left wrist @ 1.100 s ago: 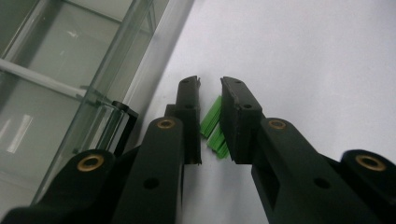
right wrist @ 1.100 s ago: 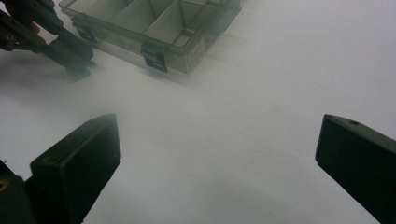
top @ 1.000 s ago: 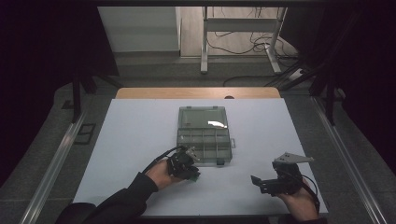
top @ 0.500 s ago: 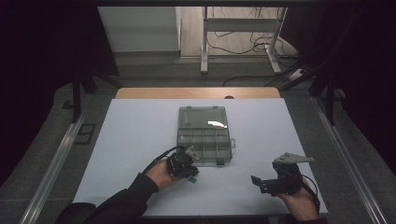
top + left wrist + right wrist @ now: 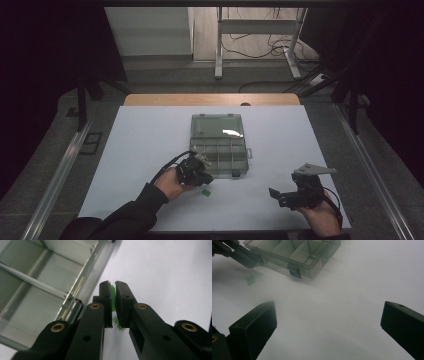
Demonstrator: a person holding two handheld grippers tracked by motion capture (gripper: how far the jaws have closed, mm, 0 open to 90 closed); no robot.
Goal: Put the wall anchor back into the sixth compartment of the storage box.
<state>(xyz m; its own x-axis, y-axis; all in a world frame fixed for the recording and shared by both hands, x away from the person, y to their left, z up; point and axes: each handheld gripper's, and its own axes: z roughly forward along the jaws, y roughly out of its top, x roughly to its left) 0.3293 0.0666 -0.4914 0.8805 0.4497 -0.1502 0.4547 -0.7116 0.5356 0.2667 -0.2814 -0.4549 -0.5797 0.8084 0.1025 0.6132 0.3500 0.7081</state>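
Flanking green piece: compartment box.

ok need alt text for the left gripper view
The left hand-held gripper has its two black jaws closed on a small green piece, just above the white table. The clear compartment box, its sections open, lies close on the left.
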